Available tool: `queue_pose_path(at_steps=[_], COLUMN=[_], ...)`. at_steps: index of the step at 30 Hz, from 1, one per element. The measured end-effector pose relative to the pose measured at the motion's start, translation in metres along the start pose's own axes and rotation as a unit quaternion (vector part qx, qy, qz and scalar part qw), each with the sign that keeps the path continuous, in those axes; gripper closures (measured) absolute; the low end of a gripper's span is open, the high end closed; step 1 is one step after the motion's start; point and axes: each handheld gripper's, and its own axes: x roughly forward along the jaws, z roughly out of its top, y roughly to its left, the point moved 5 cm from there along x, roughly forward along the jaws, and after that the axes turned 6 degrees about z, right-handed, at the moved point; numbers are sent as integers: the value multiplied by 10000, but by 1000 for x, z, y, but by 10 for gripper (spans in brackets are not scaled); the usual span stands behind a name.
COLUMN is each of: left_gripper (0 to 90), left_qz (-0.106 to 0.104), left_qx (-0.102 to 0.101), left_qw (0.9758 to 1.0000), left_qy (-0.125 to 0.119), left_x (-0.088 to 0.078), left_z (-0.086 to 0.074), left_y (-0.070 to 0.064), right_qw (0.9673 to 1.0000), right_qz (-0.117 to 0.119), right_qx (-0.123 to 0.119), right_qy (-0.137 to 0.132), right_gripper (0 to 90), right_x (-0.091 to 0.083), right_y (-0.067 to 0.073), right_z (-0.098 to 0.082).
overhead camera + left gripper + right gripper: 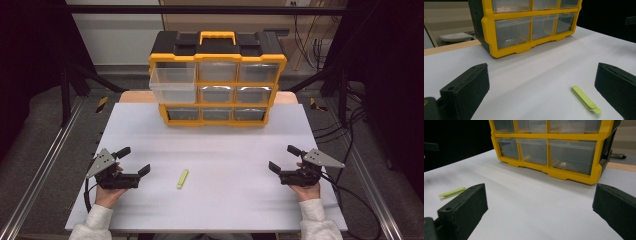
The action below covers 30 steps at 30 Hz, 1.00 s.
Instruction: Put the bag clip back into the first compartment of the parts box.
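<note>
Our left gripper near the table's front left corner, jaws spread wide and empty, our right gripper near the front right corner, likewise released, yellow-green clip flat between them toward the front edge, nearer our left gripper, yellow drawer organizer at the far edge.
</note>
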Motion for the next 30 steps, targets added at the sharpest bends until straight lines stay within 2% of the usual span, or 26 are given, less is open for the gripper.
queue_pose_path(at_steps=[9, 14, 30], left_gripper=[0, 0, 0], left_qz=[42, 63, 12], left_qx=[-82, -41, 29], left_qw=[10000, 10000, 10000], left_qy=[-19, 16, 24], left_x=[0, 0, 5], left_z=[2, 2, 16], left_y=[2, 1, -14], right_qw=[10000, 10000, 9999], right_qz=[19, 63, 88], right_qx=[-41, -41, -72], right_qy=[-8, 18, 26], right_gripper=[3, 3, 3], right_x=[0, 1, 1], right_y=[0, 1, 2], right_z=[0, 0, 0])
